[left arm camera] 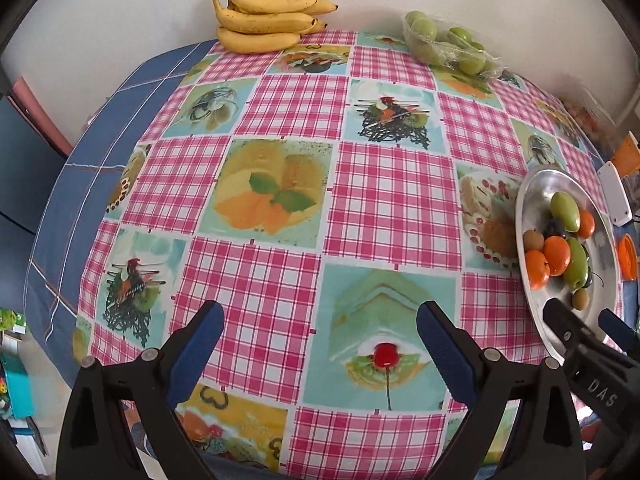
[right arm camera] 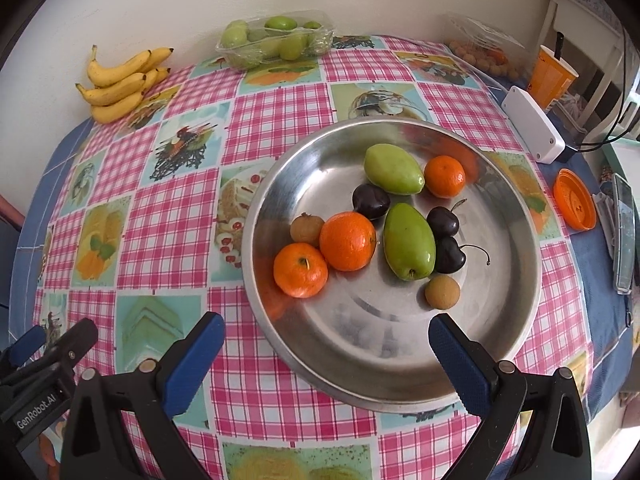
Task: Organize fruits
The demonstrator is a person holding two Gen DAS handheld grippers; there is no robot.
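The checked tablecloth (right arm camera: 168, 216) carries a steel dish (right arm camera: 516, 240) on its right half. In it lie two green fruits (right arm camera: 409, 242), three mandarins (right arm camera: 347, 241), dark cherries (right arm camera: 442, 222) and two small brown fruits (right arm camera: 441, 291). Bananas (left arm camera: 264, 16) rest by the wall. Both grippers, left (left arm camera: 320, 344) and right (right arm camera: 326, 354), stand wide and empty. The mandarins look firm but bruisable, best pinched across the middle; the cherries are probably slick.

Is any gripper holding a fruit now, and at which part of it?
Nothing is held. The left gripper and the right gripper are both open and empty; fruit lies in the bowl.
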